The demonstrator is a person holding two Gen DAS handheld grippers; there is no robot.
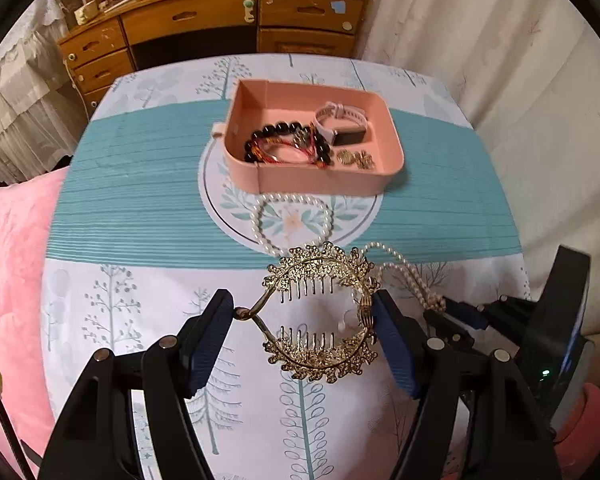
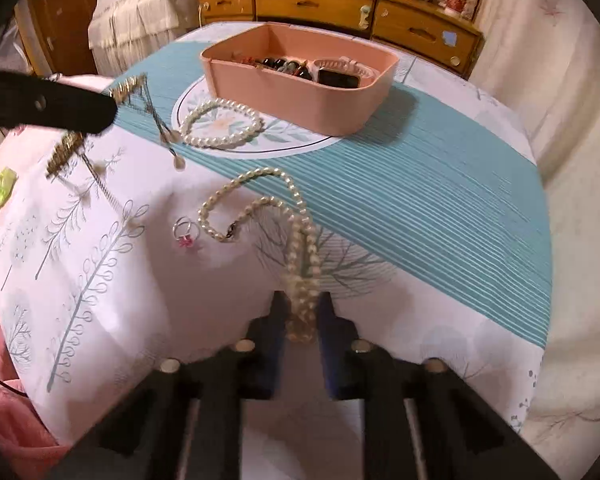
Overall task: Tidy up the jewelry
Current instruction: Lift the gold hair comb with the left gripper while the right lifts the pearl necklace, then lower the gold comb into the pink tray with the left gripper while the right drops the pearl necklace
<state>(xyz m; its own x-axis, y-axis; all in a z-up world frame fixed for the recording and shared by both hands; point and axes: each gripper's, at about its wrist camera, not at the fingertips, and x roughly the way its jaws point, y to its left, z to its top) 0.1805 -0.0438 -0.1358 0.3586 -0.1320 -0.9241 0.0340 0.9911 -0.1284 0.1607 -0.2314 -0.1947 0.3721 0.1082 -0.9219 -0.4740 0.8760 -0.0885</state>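
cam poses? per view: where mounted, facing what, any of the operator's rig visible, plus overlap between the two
Left wrist: on the left gripper, facing across the table toward the dresser; its own fingers span a gold hair comb, and the right gripper shows at the right edge.
Right wrist: on the right gripper, facing the same way from lower down; its fingers pinch a pearl necklace, and one left-gripper finger crosses the upper left.
Shared: pink tray, pearl bracelet, necklace, dresser, comb.

Shiny gold metal hair comb (image 1: 320,312), glossy pearl necklace (image 2: 260,216), matt pink plastic tray (image 1: 320,182), printed cloth tablecloth (image 1: 140,184)
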